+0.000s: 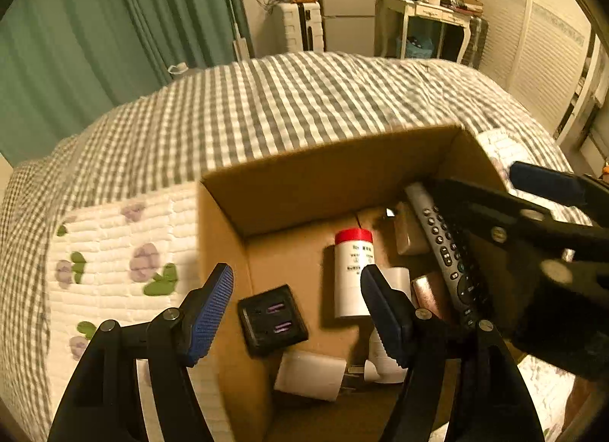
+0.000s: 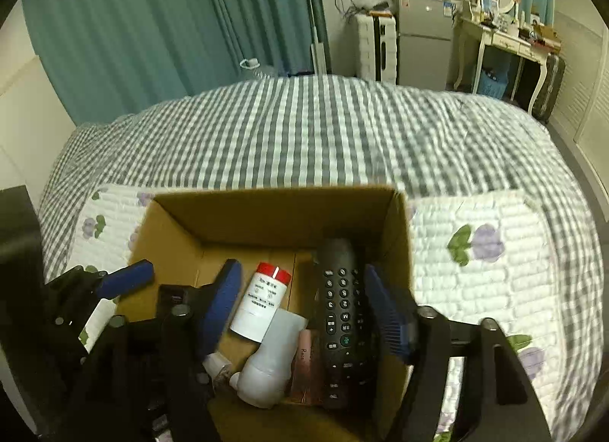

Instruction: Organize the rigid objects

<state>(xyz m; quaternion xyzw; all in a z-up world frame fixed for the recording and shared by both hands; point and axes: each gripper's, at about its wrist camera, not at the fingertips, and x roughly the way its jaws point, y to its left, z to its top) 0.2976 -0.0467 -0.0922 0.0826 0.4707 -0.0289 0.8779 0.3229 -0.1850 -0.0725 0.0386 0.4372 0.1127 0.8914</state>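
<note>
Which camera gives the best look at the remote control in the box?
The right wrist view: the remote control lies nearly full length, keypad up, in the cardboard box. The left wrist view shows the remote slanted, partly hidden by the right hand-held gripper.

One box (image 2: pixel 274 213), one remote (image 2: pixel 340 305) (two bottles (image 2: pixel 262 305))

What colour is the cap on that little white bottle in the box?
Red. The bottle's cap shows best in the left wrist view, inside the cardboard box.
</note>
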